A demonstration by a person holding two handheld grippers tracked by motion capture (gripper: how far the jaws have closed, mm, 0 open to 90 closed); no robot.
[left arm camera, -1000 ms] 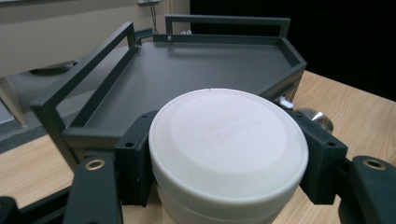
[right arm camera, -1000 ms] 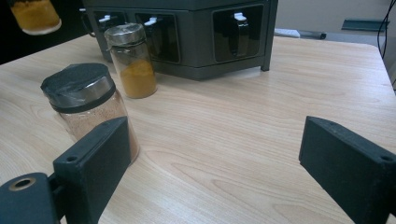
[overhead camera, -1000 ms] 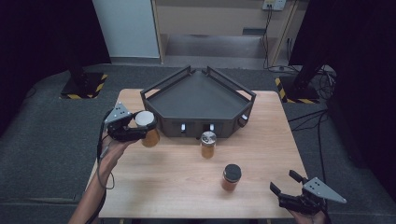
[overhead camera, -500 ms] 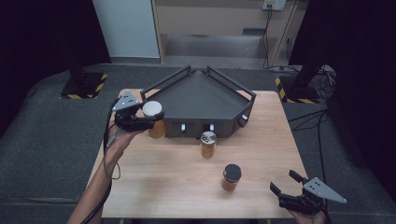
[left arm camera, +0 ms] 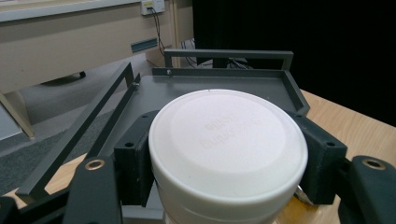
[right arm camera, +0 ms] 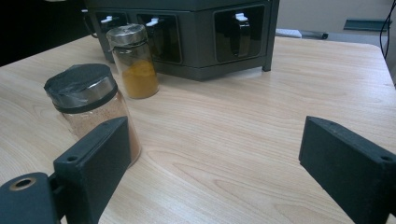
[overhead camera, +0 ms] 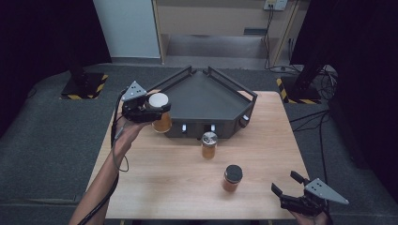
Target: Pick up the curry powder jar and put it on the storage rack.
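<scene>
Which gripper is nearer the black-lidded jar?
Right. The right gripper sits open just beside the black-lidded jar near the table's front edge; the left gripper holds the white-lidded jar by the rack's far corner.

a lab: black curtains (overhead camera: 42, 42), hazard-taped stands (overhead camera: 82, 84).

A light wooden table (overhead camera: 263, 154) stands on grey carpet (overhead camera: 51, 140). Behind it: a beige wall (overhead camera: 211, 16) with a socket (overhead camera: 276, 4), black curtains (overhead camera: 42, 33), and yellow-black striped stand bases (overhead camera: 84, 86).

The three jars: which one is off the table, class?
The white-lidded jar, clamped in the left gripper beside the dark tray; the silver-lidded jar and black-lidded jar stand on the table.
</scene>
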